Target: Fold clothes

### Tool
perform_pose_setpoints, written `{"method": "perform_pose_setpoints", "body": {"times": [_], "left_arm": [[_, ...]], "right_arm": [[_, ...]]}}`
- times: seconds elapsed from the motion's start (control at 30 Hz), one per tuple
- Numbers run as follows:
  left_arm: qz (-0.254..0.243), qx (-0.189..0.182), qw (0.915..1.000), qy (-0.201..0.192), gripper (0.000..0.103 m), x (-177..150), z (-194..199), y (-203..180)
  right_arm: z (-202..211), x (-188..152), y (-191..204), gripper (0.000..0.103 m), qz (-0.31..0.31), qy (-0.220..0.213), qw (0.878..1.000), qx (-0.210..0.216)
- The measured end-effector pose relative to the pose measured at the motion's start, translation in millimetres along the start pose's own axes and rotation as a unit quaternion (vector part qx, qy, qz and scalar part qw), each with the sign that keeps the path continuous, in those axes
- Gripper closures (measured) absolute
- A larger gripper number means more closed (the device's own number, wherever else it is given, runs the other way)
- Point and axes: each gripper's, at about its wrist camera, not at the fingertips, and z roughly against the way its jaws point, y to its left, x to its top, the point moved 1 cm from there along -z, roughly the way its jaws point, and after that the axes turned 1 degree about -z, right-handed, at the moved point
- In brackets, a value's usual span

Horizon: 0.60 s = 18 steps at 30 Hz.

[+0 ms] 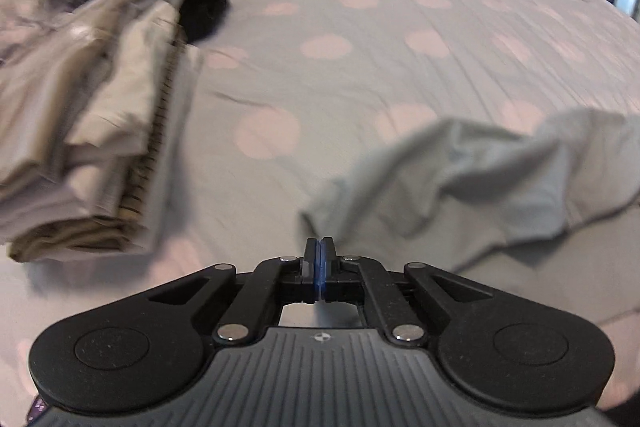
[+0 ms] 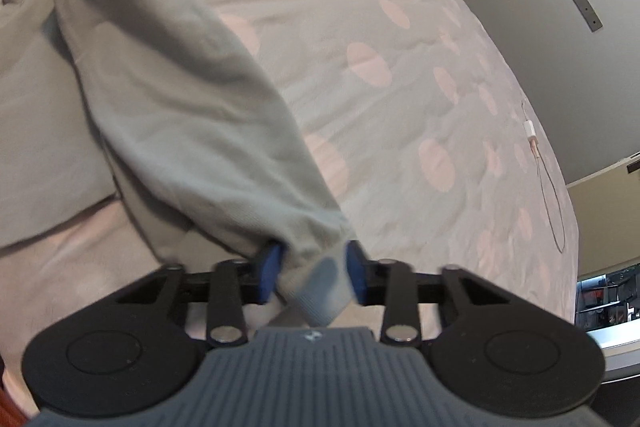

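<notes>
Looking along my left fingers (image 1: 319,259), I see them pressed together with nothing between them. The green garment (image 1: 480,179) lies on the bed (image 1: 400,7) ahead and to the right of their tips; its near corner comes almost to them, but I cannot tell whether it touches. A stack (image 1: 92,131) of folded clothes sits well to the left.

From my right side, the fingers (image 2: 312,267) are spread, and the ribbed cuff (image 2: 320,287) of the garment's sleeve (image 2: 180,99) lies in the gap between the blue pads (image 2: 270,269). They are not pinching it, and I cannot tell if either pad touches the cloth. The sleeve's long axis runs from the cuff away up and to the left, toward the body of the garment. A thin cable (image 2: 554,187) lies far off on the right of the bed.

My right hand is the nearer one: I judge it only has to close on the cuff and then carry it back along that axis.
</notes>
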Motion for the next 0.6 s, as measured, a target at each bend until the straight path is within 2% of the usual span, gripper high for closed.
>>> {"method": "perform_pose_setpoints", "body": {"times": [0.03, 0.1, 0.17, 0.23, 0.3, 0.37, 0.6], "left_arm": [[0.002, -0.001, 1.0, -0.002, 0.103, 3, 3, 2], [-0.012, -0.012, 0.9999, -0.002, 0.103, 6, 9, 3], [-0.043, -0.026, 0.9987, 0.007, 0.101, 6, 13, -3], [-0.08, -0.043, 0.9958, 0.012, 0.094, 1, 17, -13], [-0.111, -0.052, 0.9924, 0.013, 0.061, -7, 19, -23], [-0.14, -0.051, 0.9888, 0.01, 0.045, -16, 19, -33], [-0.213, -0.07, 0.9745, 0.003, 0.043, -41, 15, -63]], "right_arm": [[2, 1, -2, 0.094, -0.005, -0.003, 1.0, -0.004], [6, 4, -7, 0.1, -0.014, -0.009, 1.0, -0.013], [10, 6, -12, 0.101, -0.024, -0.015, 0.999, -0.022], [15, 9, -16, 0.102, -0.033, -0.021, 0.999, -0.03], [23, 8, -30, 0.102, -0.058, -0.029, 0.997, -0.05], [33, 4, -50, 0.102, -0.09, -0.031, 0.993, -0.071], [56, -22, -90, 0.102, -0.132, -0.012, 0.982, -0.136]]}}
